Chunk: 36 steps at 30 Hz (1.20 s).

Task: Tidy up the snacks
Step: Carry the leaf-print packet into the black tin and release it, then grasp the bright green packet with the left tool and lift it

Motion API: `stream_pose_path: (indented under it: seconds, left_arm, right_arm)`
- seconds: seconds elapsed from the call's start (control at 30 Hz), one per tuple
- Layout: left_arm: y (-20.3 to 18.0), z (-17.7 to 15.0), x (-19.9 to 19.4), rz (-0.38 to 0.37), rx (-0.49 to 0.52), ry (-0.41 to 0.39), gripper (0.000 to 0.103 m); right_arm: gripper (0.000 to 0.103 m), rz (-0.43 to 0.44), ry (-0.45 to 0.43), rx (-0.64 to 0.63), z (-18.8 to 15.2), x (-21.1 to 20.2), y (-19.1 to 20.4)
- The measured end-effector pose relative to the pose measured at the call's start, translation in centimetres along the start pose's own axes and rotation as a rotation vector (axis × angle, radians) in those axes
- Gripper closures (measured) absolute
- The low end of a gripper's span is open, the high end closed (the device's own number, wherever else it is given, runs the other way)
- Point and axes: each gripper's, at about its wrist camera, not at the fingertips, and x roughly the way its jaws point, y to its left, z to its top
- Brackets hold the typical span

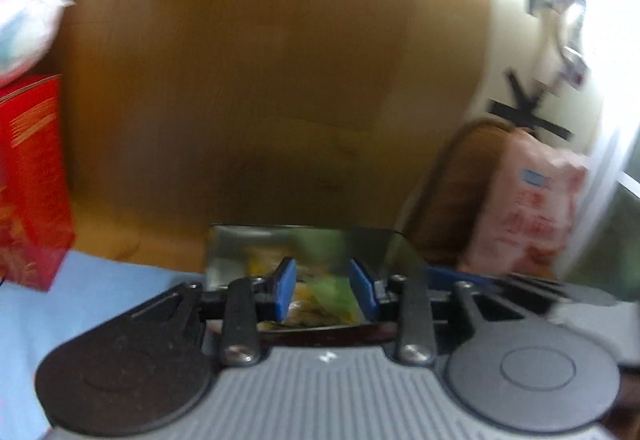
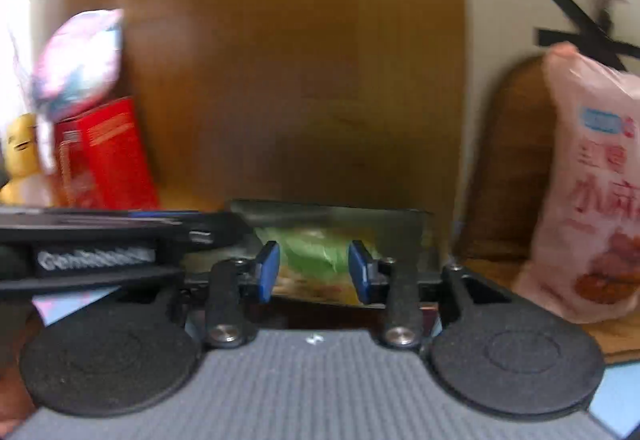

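Both hand-held grippers, left [image 1: 325, 290] & right [image 2: 313, 272], are sitting w/ jaws part-apart around one shiny snack pack [image 2: 320, 260]; can't tell if pads are biting. Risk: pack slipping mid-air, or bumping pink bag [image 2: 592, 180] leaning nearby.

Clear middle between red box [image 2: 108, 152] left and pink bag [image 2: 592, 180] right

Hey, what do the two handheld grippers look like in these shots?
Both match: the left gripper and right gripper have blue fingertip pads on black fingers, round black discs either side, and a ribbed grey body. White lettering marks the black side of the left one.
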Motion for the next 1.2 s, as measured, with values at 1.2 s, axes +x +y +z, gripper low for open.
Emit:
stream_pose_path:
  seconds: [1.2]
  left_arm:
    - [3.8, -15.1, -14.1, -0.270, -0.081, 0.361, 0.070]
  right_arm:
    - [0.044, 0.289, 0.185, -0.172, -16.7, -16.4, 7.1]
